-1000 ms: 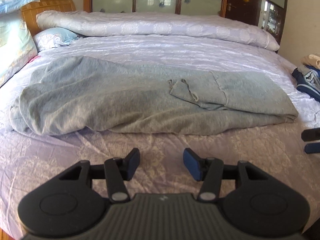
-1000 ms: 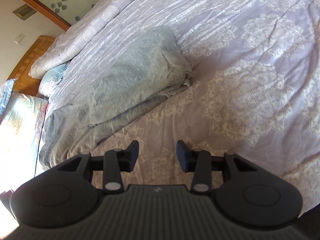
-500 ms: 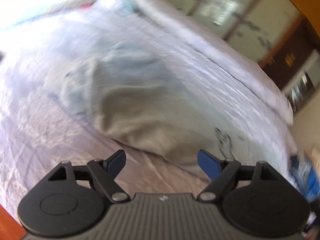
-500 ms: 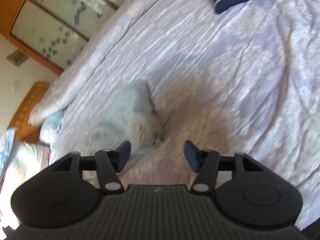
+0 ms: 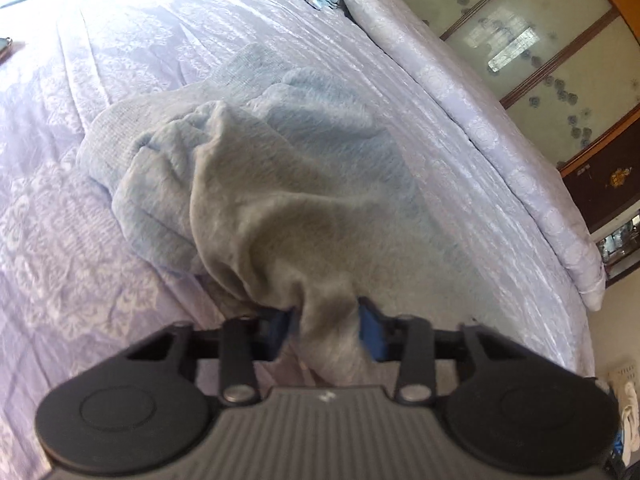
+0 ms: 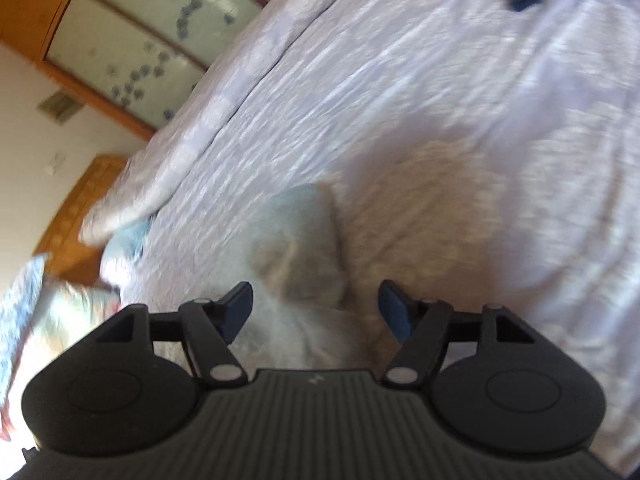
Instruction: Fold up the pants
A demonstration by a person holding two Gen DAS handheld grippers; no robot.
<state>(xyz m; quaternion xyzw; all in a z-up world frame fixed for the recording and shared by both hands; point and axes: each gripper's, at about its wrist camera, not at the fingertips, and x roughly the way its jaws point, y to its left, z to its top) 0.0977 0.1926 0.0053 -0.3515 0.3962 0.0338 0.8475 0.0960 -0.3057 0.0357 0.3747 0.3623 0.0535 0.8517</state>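
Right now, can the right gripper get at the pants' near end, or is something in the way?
Probably yes. The right gripper is open with the grey pants just ahead between its fingers, nothing between. The view is blurred, so contact is unclear. The left gripper already clamps another part.

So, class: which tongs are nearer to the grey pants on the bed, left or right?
Left. The left tongs are clamped on a bunch of the grey pants. The right tongs are open just short of the fabric.

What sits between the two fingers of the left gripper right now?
A bunched fold of the grey sweatpants fills the gap between the left gripper fingers, which are clamped on it; the left wrist view shows this.
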